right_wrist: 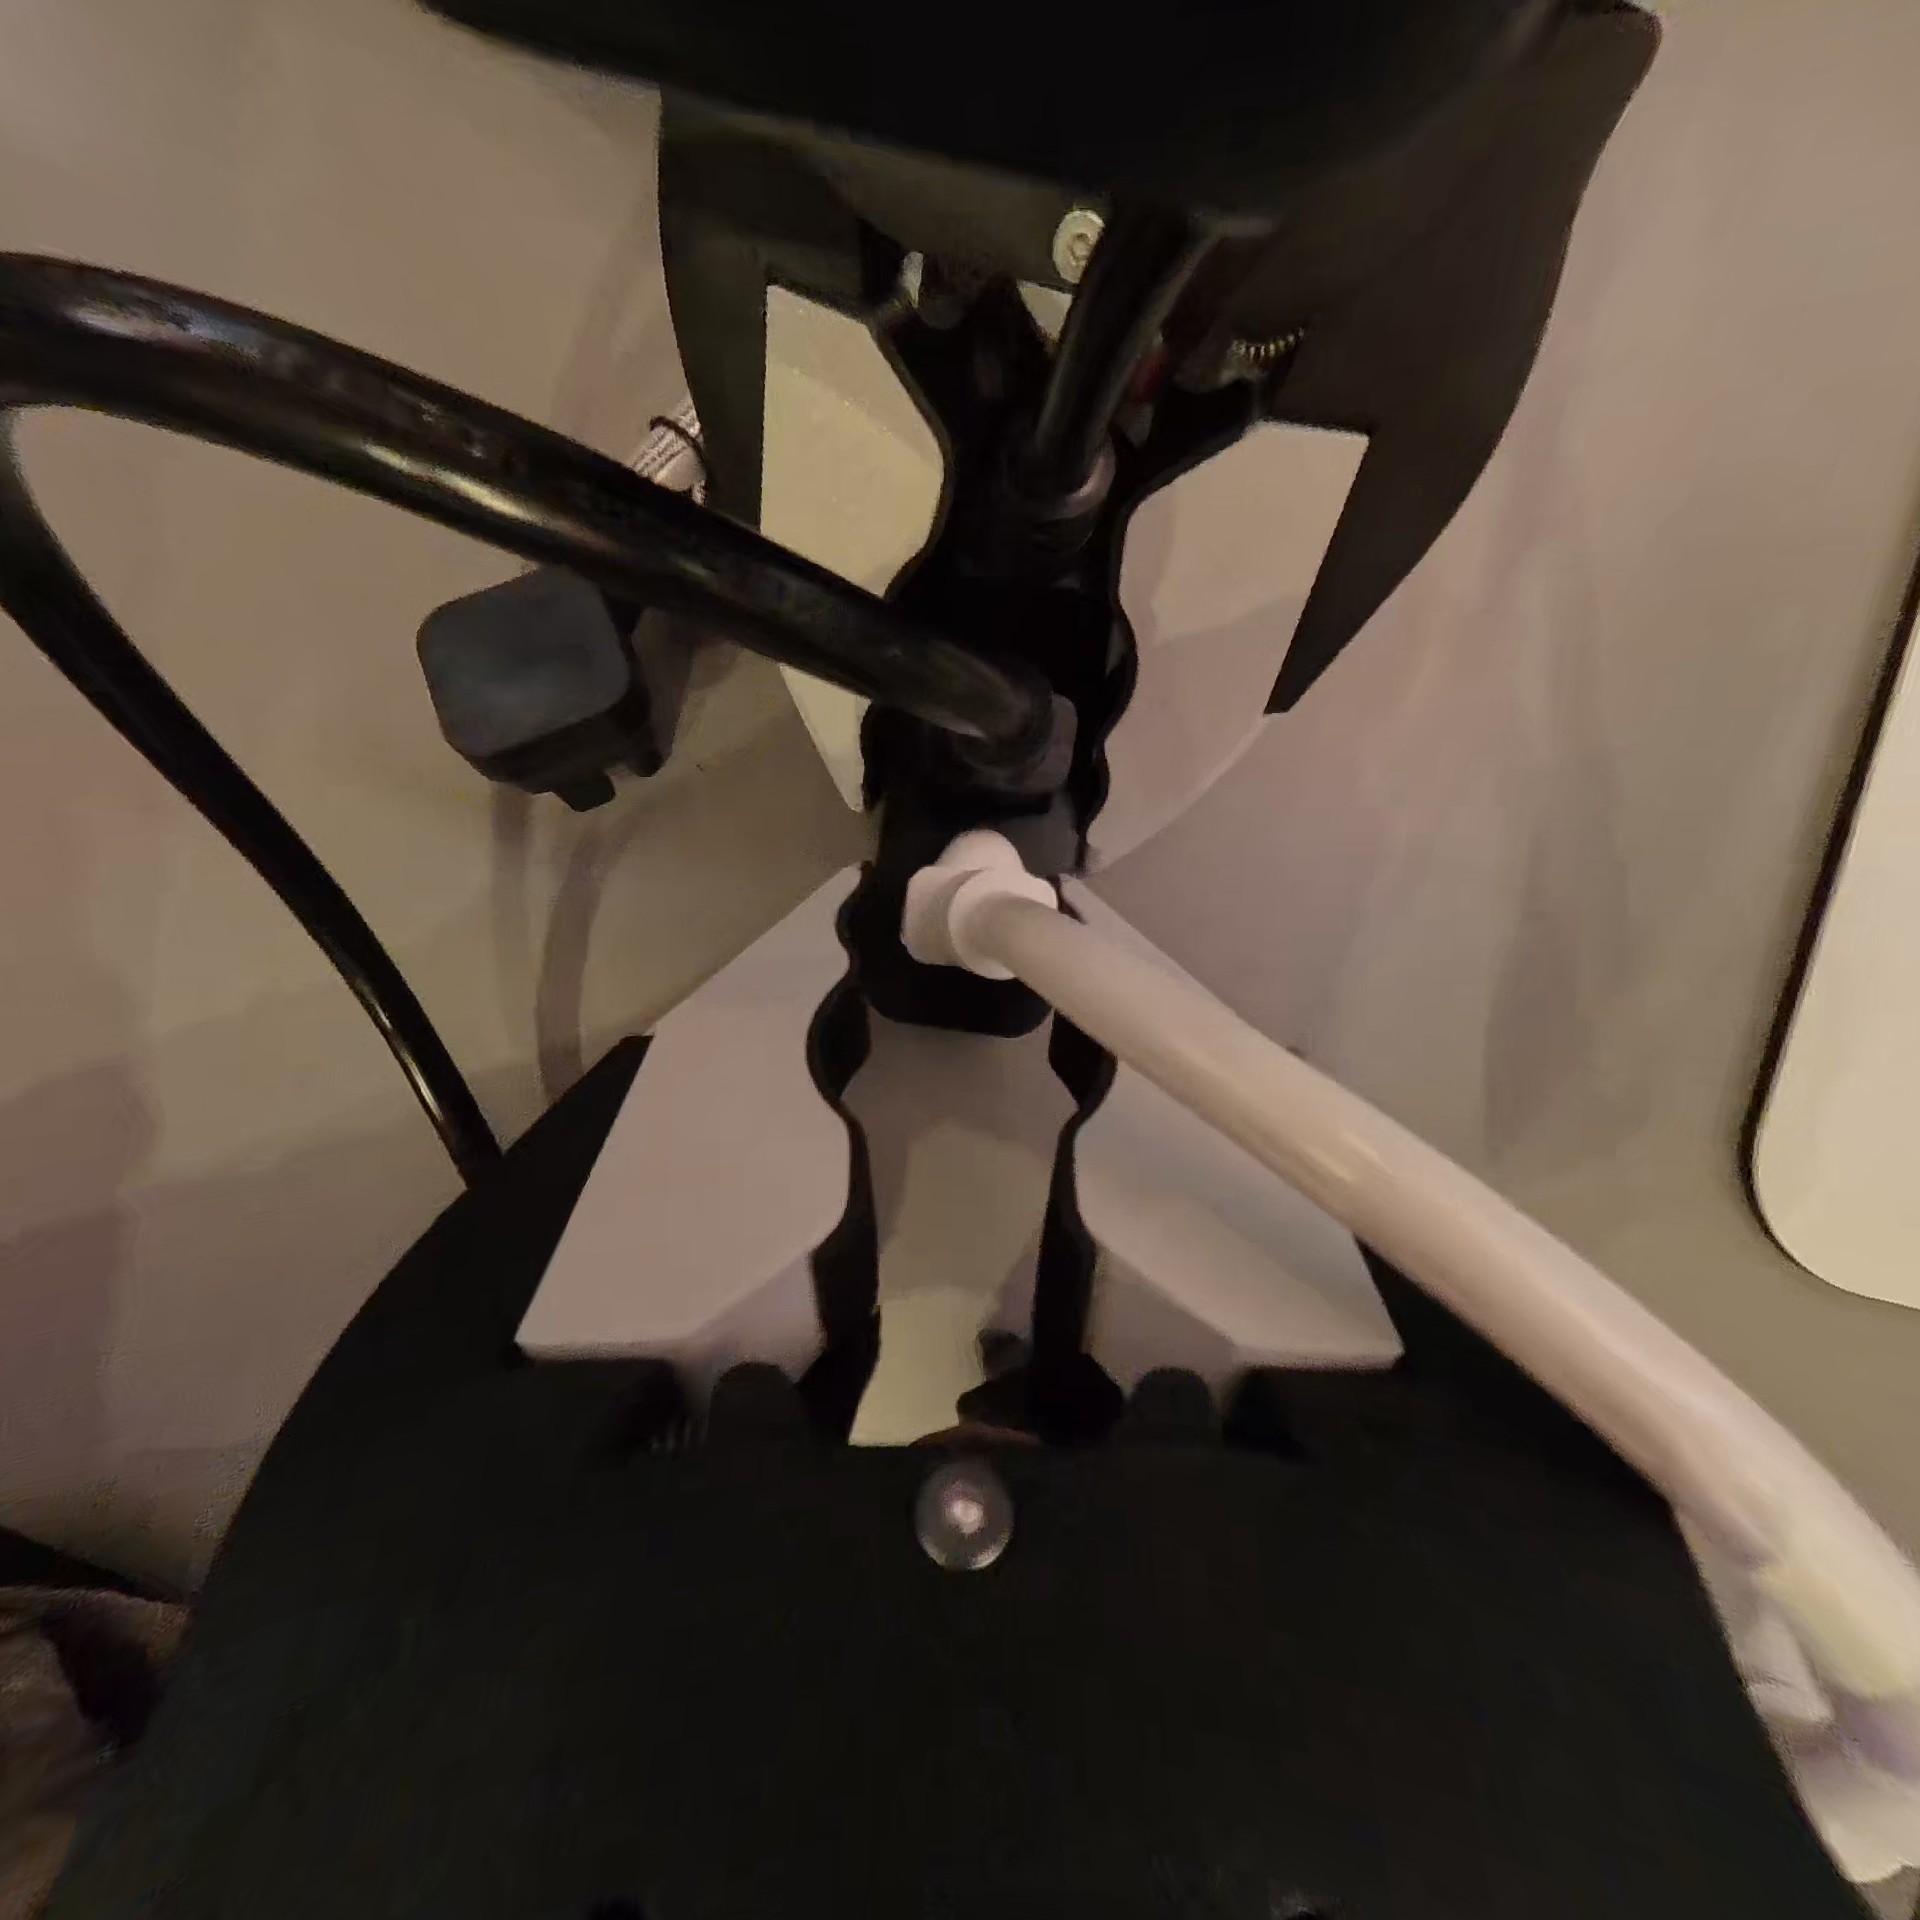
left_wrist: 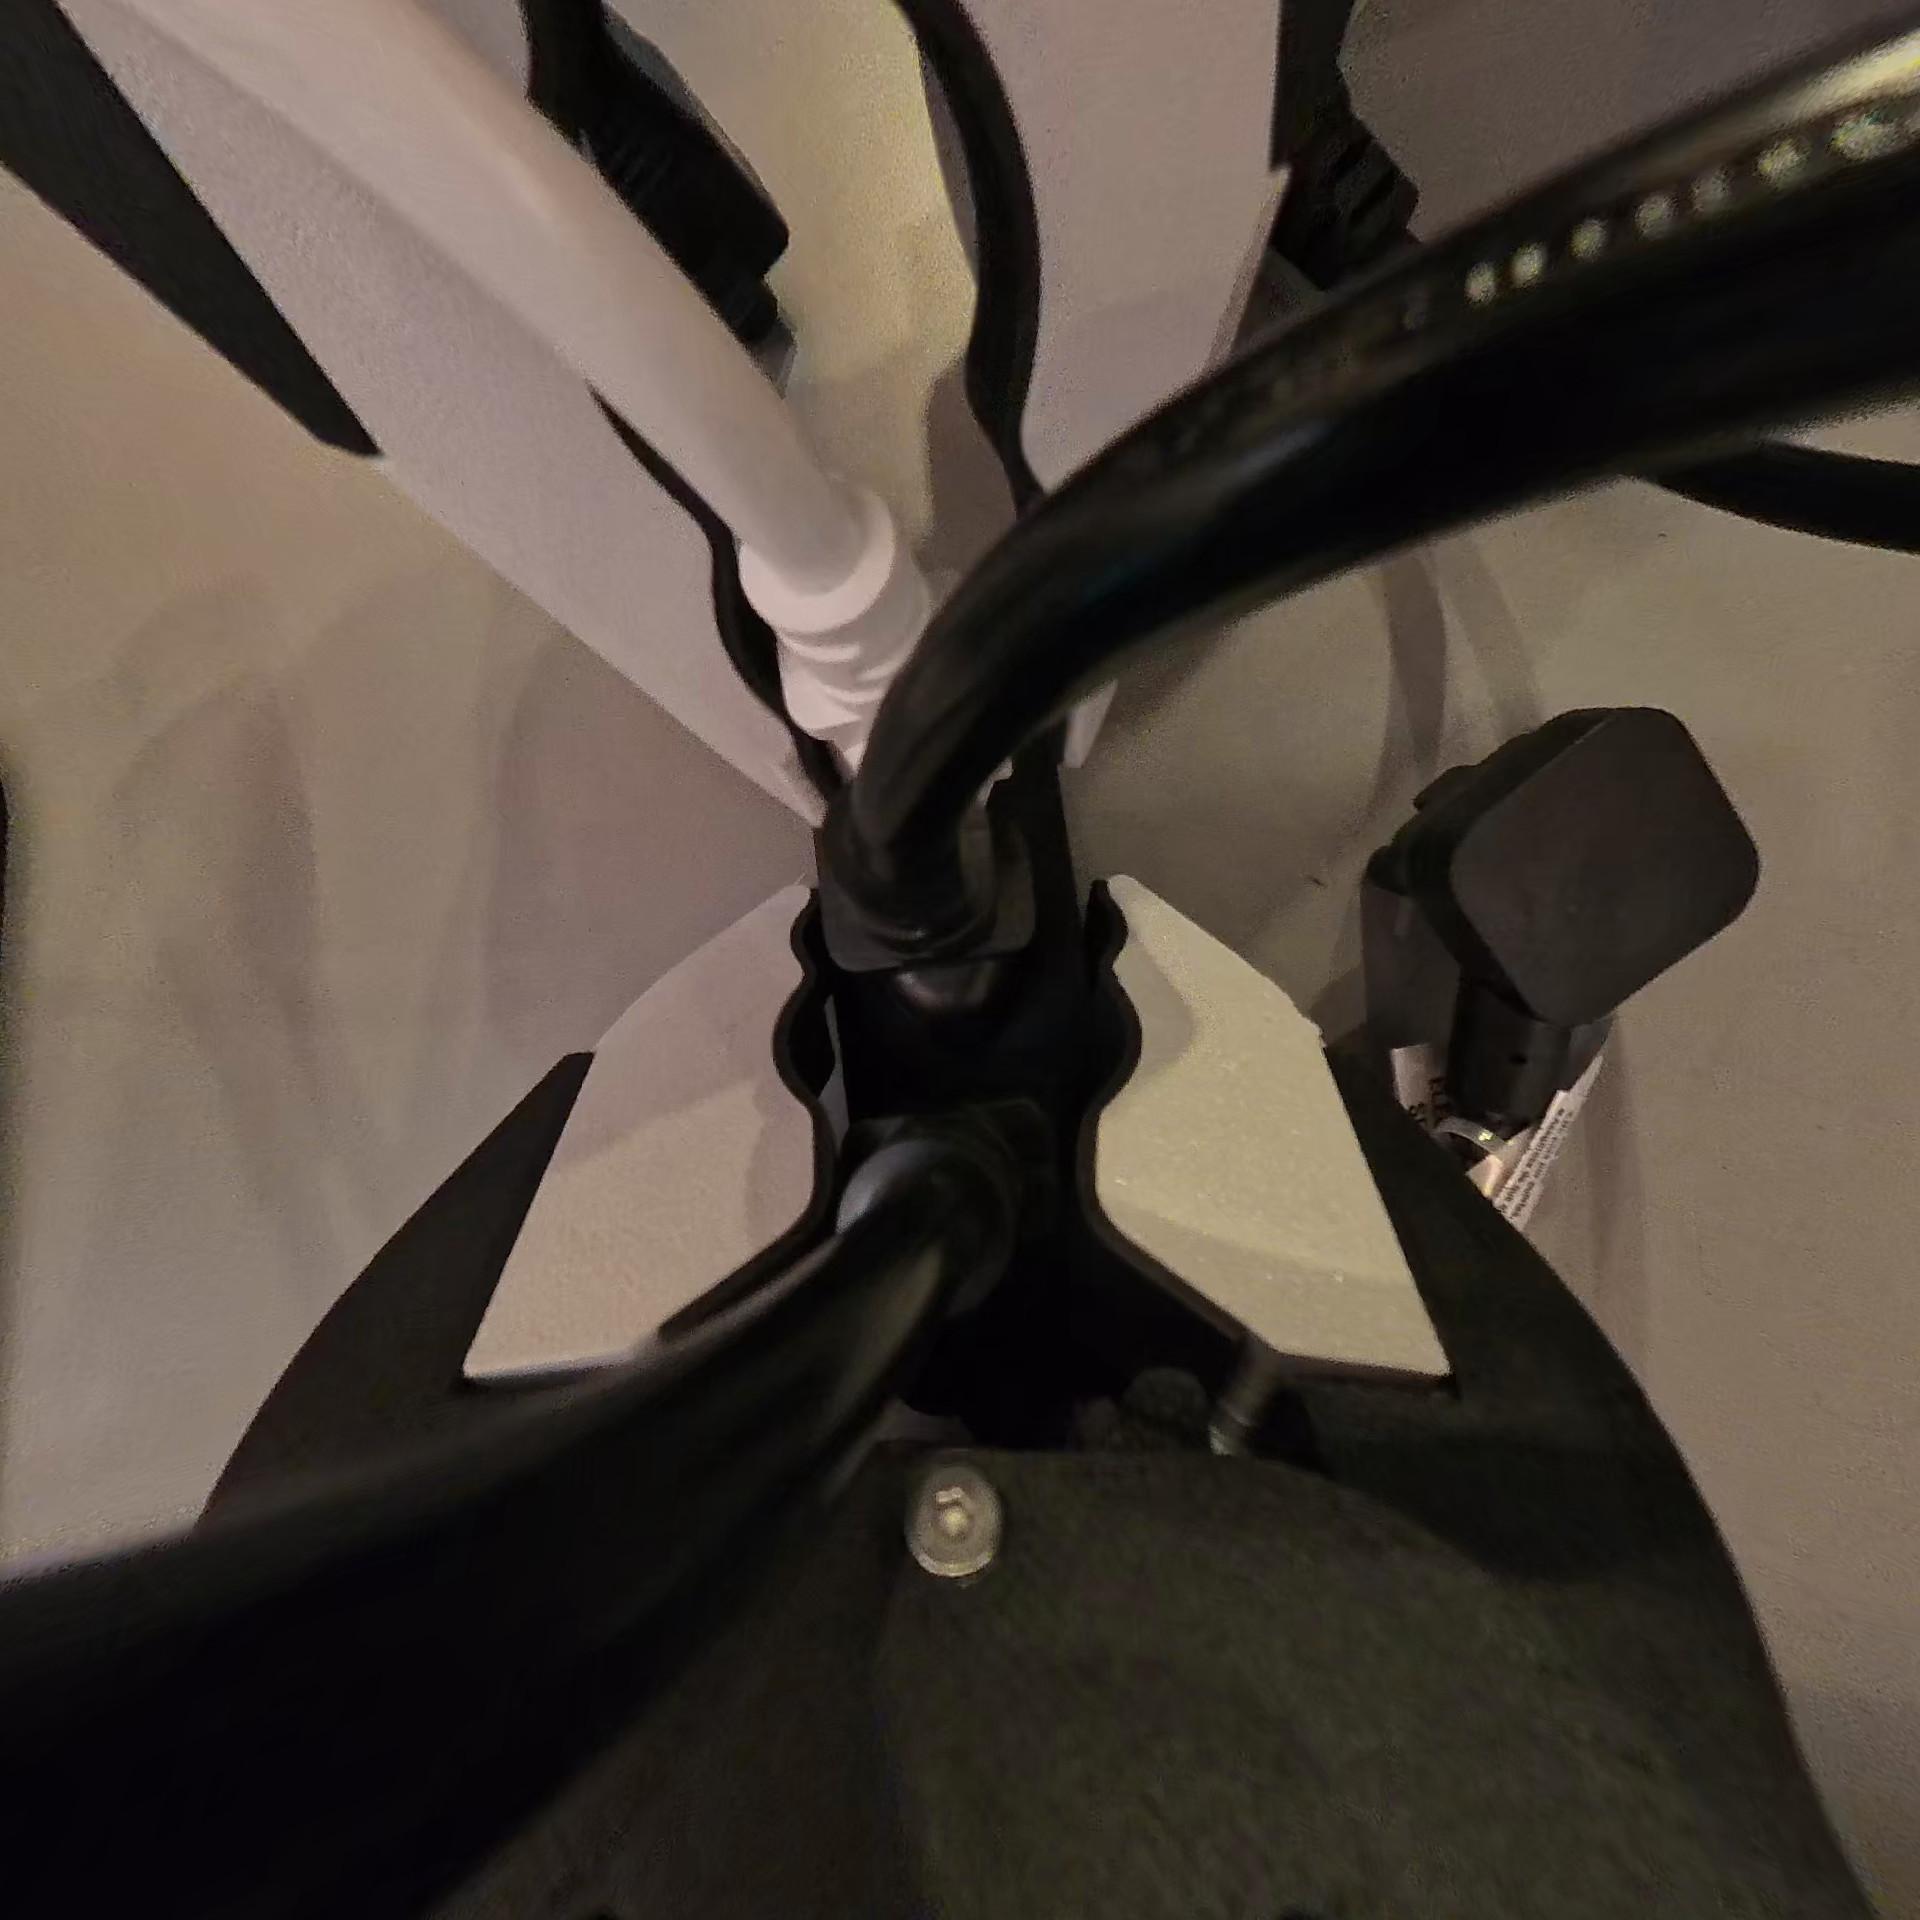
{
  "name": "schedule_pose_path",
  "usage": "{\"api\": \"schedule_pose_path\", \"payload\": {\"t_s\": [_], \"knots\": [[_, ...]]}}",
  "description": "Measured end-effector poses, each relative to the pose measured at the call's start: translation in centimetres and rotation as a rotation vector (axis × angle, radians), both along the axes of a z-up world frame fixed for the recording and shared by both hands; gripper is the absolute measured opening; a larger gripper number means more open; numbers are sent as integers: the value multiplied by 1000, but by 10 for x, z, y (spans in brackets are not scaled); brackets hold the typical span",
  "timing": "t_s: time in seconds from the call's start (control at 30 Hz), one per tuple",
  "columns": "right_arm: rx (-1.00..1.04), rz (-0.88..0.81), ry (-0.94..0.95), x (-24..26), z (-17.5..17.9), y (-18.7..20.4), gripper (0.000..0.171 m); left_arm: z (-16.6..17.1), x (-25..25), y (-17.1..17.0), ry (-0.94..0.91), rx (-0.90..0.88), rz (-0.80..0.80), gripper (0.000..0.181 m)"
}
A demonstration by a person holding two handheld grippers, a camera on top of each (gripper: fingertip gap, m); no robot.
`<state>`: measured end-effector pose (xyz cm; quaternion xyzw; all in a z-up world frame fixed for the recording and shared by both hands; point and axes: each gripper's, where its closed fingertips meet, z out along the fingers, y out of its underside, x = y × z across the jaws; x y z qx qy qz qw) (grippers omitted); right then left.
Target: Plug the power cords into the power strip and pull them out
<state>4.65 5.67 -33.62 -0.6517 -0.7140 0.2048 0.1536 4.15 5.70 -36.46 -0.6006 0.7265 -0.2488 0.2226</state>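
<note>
Pale, dim-lit surface (left_wrist: pixel 260 831) fills the background of both wrist views; no container is visible on it. A flat white object with a dark rim (right_wrist: pixel 1849 1039) lies at the right edge of the right wrist view; what it is cannot be told.

Power strip: black, largely hidden between the two sets of fingers; its body shows as a dark block (right_wrist: pixel 956 997) in the right wrist view. Three cords rise from it in a row; whether each plug is fully seated cannot be told.

Left gripper (left_wrist: pixel 961 997): jaws nearly together, wavy inner edges pressing both sides of the near black plug (left_wrist: pixel 940 1153); its thick black cord (left_wrist: pixel 520 1507) runs toward the lower left of the frame. A second black cord (left_wrist: pixel 1351 416) arches from the middle plug toward the upper right.

Right gripper (right_wrist: pixel 961 935): jaws narrowly apart, clamped on the black base under the white plug (right_wrist: pixel 977 904); the white cord (right_wrist: pixel 1403 1195) sweeps toward the lower right, past the right finger. The two grippers face each other, tips nearly meeting over the strip.

A loose black plug (left_wrist: pixel 1590 862) with a white tag (left_wrist: pixel 1527 1153) lies on the surface just beside the left gripper, touching neither.
</note>
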Motion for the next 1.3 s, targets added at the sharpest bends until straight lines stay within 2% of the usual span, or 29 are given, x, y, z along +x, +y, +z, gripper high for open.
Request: {"api": "schedule_pose_path", "payload": {"t_s": [0.07,0.23,0.3,0.4,0.7,1.07,1.3], "knots": [[-8,-5,12,-2,0,0,24,0,-1,0,3,-4,2,46],[-12,-16,9,-1,0,2,23,0,0,0,11,1,9,47],[-8,-19,16,-3,-1,3,23,0,3,-1,15,14,17,56],[-2,-24,17,-2,-1,5,23,0,5,3,9,12,50,47],[114,12,-37,-2,-1,7,23,0,4,7,11,24,66,46],[-139,-72,91,0,2,2,21,-1,7,2,22,24,39,46],[50,-15,-37,0,2,2,23,-2,6,2,3,40,36,46]]}}
